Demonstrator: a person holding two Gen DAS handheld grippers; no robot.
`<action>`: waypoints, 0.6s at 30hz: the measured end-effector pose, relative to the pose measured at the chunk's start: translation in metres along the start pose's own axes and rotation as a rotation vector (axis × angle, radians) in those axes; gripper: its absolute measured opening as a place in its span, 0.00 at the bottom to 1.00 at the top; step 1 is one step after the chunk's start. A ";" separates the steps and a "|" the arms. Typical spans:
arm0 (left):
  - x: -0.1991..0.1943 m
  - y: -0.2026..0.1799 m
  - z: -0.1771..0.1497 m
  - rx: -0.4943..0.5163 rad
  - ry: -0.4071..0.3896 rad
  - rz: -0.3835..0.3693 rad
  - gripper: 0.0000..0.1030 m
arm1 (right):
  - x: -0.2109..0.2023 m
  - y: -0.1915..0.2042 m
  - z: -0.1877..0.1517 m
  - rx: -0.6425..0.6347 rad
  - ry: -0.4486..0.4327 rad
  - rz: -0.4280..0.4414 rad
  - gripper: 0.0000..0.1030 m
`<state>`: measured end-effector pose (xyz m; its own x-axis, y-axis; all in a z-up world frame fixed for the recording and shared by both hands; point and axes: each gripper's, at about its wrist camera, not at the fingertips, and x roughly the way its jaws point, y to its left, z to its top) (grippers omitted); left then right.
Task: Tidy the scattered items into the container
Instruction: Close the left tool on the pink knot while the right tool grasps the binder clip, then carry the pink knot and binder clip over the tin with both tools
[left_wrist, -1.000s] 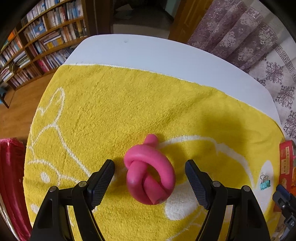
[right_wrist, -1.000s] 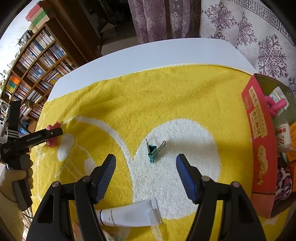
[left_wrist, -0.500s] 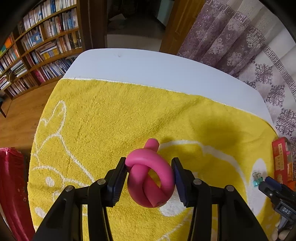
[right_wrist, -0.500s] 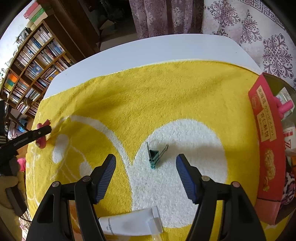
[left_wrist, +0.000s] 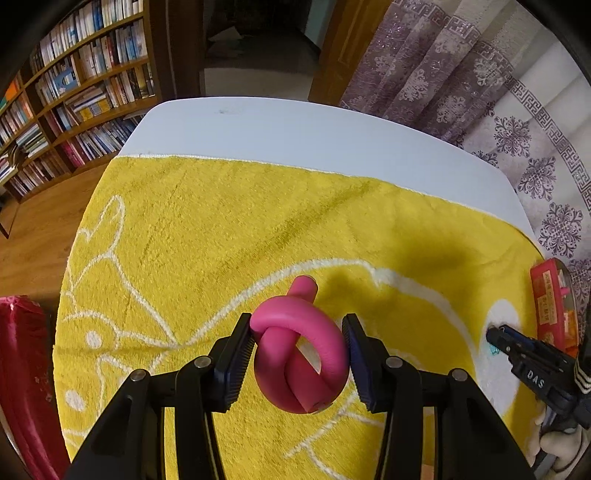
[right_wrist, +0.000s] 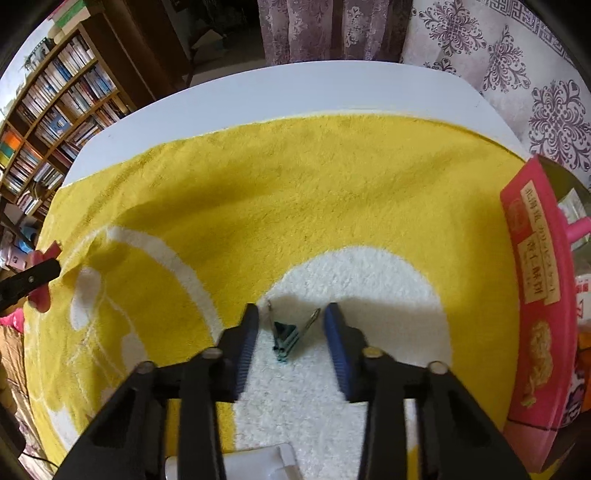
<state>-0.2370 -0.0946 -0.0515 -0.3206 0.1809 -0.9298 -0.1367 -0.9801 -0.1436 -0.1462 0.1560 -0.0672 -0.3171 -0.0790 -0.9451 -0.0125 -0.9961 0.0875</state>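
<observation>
Pink foam knot: thick tube tied in a loop, one stub end poking up toward far side, cut ends facing cam. Held off the yellow towel, pinched on both sides.

Teal binder clip: small, on its side on towel's white patch, wire handles splayed up and out in a V.

White tube: only its end shows at near edge, lying flat on towel.

Red box: the container, at towel's right edge, printed side wall w/ gold text, another pink knot plus other bits inside.
</observation>
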 end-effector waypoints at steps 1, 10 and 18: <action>-0.002 -0.001 -0.001 0.002 0.000 0.000 0.49 | 0.000 -0.002 0.000 0.007 0.001 0.009 0.29; -0.021 -0.022 -0.009 0.029 -0.019 -0.002 0.49 | -0.024 -0.012 -0.008 0.024 -0.036 0.056 0.29; -0.044 -0.055 -0.023 0.071 -0.041 -0.011 0.49 | -0.053 -0.015 -0.014 0.027 -0.088 0.088 0.29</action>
<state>-0.1938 -0.0502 -0.0103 -0.3570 0.1965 -0.9132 -0.2060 -0.9701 -0.1283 -0.1159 0.1749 -0.0225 -0.3997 -0.1615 -0.9023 -0.0061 -0.9839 0.1788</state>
